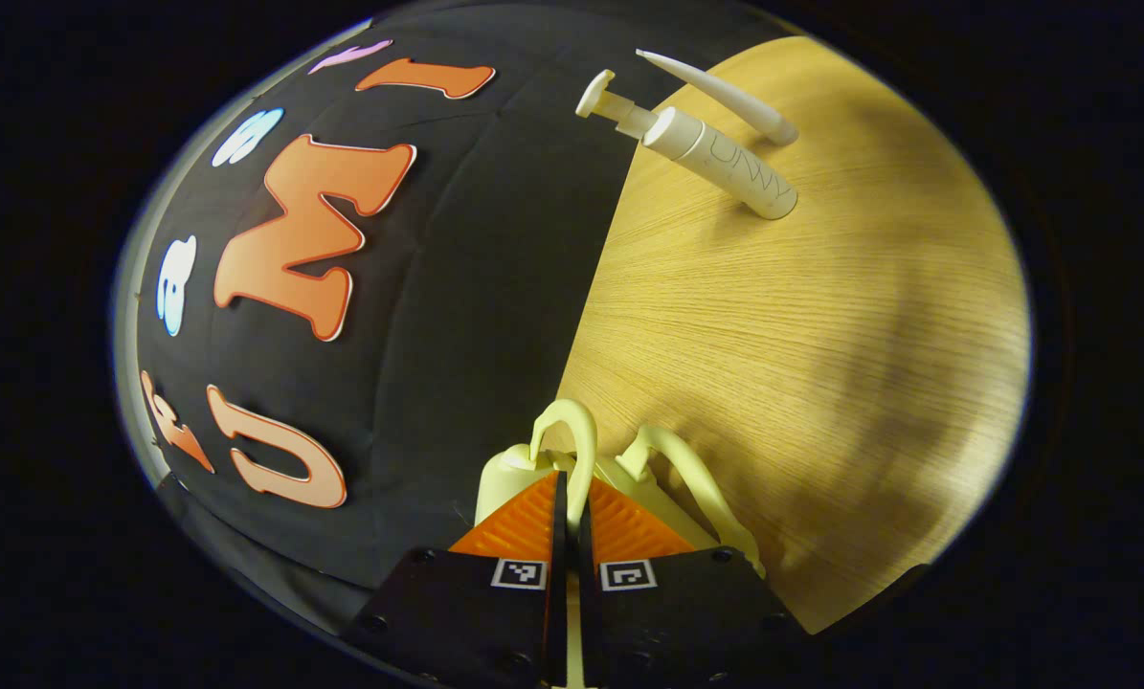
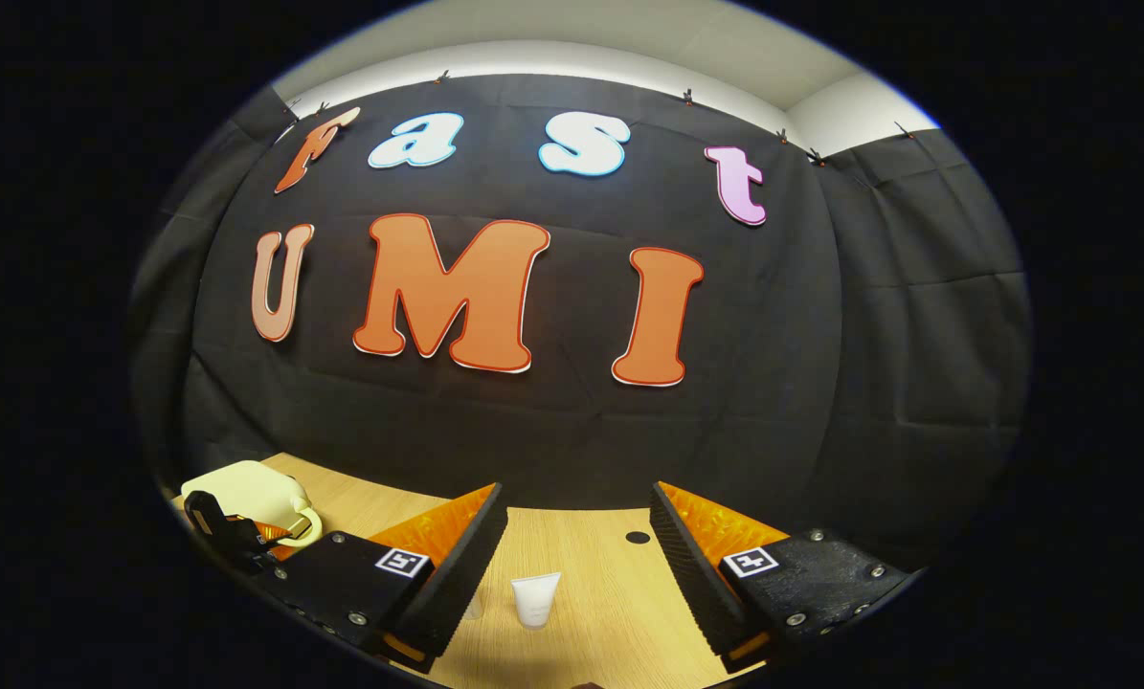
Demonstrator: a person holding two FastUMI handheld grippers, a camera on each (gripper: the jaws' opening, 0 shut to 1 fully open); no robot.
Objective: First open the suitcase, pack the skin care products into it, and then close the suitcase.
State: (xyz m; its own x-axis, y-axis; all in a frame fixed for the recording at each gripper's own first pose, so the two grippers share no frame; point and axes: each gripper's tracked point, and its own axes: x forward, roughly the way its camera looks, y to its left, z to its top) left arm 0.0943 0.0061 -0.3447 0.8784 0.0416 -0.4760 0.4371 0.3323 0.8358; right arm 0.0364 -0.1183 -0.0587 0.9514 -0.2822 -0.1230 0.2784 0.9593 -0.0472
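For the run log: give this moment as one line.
left gripper: shut on suitcase handle | right gripper: open above tube | pump bottle: on table

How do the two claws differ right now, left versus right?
The left claw is shut on the pale yellow suitcase's handle loop; the right claw is open and holds nothing. The left one points down at the wooden table, while the right one faces the booth wall above a small white tube.

Pale yellow suitcase [image 1: 629, 478] — white pump bottle [image 1: 715, 158] — light wood-grain table [image 1: 801, 364].
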